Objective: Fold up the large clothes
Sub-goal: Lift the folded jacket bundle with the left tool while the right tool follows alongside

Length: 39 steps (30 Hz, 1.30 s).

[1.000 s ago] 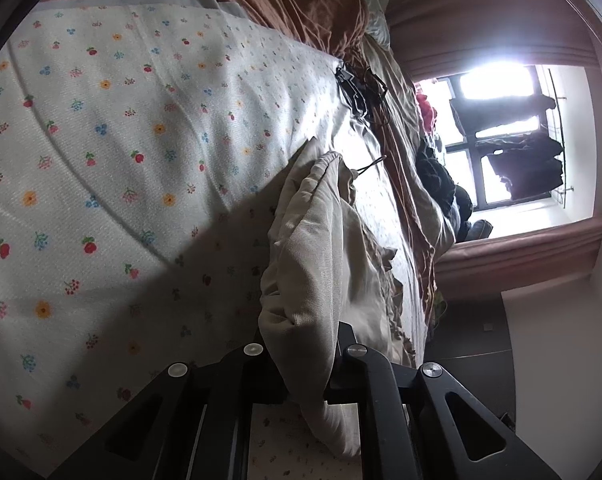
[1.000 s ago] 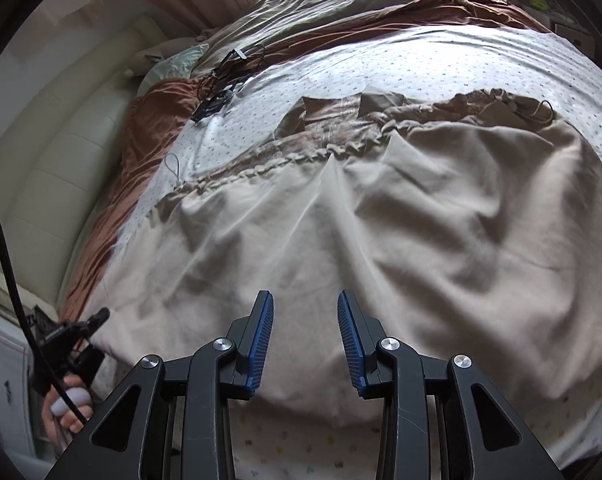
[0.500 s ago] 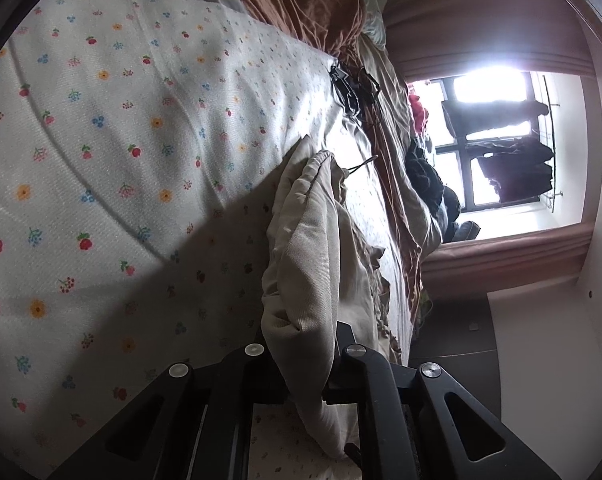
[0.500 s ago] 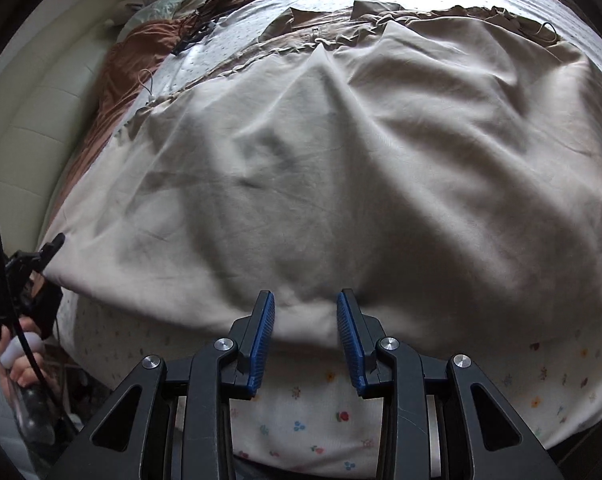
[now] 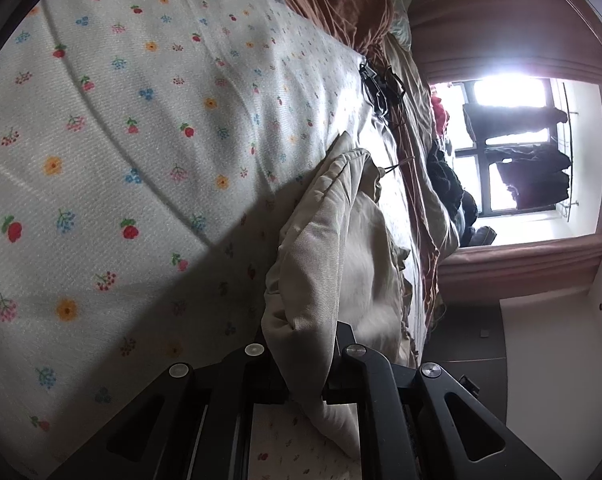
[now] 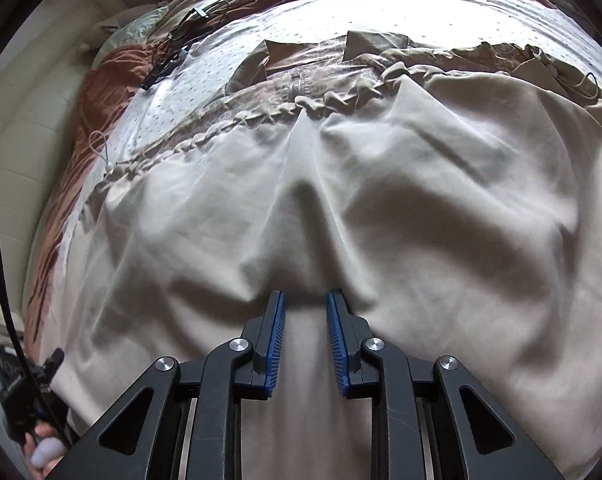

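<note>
A large beige garment (image 6: 401, 208) with a gathered drawstring waist lies spread over the flowered bed sheet (image 5: 121, 152). In the left wrist view a bunched edge of the garment (image 5: 321, 248) rises from the sheet into my left gripper (image 5: 303, 330), which is shut on it; the cloth hides the fingertips. My right gripper (image 6: 305, 296) points down onto the middle of the garment. Its blue pads (image 6: 277, 332) are closing with a ridge of cloth between them, and creases run toward the tips.
A brown duvet (image 5: 341, 0) and a pillow lie at the head of the bed. Black cables (image 6: 169, 60) rest on the sheet beyond the garment. Clothes are piled by the bright window (image 5: 513, 152). A hand (image 6: 41, 456) holds the other gripper at the bed's lower left.
My right gripper came down from the hem near the bed edge onto the middle of the garment and its jaws narrowed around a fold. The left gripper kept its hold and sank slightly.
</note>
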Available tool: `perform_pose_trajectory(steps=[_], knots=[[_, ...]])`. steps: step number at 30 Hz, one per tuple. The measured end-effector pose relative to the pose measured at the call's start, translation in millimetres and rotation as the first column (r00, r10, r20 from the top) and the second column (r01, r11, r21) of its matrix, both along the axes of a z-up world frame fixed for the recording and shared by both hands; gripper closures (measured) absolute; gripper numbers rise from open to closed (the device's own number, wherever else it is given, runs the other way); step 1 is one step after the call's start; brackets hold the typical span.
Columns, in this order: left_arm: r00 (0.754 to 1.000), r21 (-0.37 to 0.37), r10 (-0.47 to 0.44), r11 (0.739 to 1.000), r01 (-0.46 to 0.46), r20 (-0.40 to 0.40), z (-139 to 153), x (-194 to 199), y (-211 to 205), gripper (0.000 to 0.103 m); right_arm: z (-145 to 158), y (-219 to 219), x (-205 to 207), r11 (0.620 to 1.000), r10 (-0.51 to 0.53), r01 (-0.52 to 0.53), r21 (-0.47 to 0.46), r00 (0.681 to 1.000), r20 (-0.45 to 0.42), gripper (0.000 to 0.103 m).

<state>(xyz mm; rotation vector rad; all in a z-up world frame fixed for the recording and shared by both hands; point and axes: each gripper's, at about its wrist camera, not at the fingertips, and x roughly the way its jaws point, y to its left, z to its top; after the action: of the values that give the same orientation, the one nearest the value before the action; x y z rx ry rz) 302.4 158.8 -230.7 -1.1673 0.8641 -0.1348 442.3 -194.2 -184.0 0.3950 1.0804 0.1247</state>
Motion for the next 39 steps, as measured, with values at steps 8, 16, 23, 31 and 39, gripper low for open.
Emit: perform_pose_trajectory(steps=[8, 16, 23, 31, 39], knots=[[0.999, 0.024, 0.008, 1.0, -0.008, -0.037, -9.8, 0.3, -1.5, 0.093, -6.1, -7.0, 44.1, 0.999, -0.033, 0.033, 0.007, 0.999, 0.023, 0.094], [1.0, 0.011, 0.0, 1.0, 0.0, -0.007, -0.1, 2.7, -2.8, 0.093, 1.5, -33.8, 34.6, 0.989, -0.037, 0.031, 0.146, 0.999, 0.04, 0.093], [0.991, 0.015, -0.045, 0.999, 0.043, 0.127, 52.6, 10.6, -18.2, 0.093, 26.1, -38.1, -31.0, 0.986, 0.004, -0.02, 0.167, 0.995, 0.098, 0.074], [0.97, 0.052, -0.103, 0.994, 0.094, 0.219, 110.8, 27.6, -47.7, 0.093, 7.0, -32.3, -88.1, 0.978, 0.031, -0.042, 0.205, 0.998, 0.056, 0.074], [0.937, 0.144, -0.206, 0.975, 0.172, 0.281, 166.2, 45.0, -97.0, 0.093, -11.5, -31.2, -113.6, 0.962, 0.011, -0.016, 0.272, 1.0, 0.021, 0.086]])
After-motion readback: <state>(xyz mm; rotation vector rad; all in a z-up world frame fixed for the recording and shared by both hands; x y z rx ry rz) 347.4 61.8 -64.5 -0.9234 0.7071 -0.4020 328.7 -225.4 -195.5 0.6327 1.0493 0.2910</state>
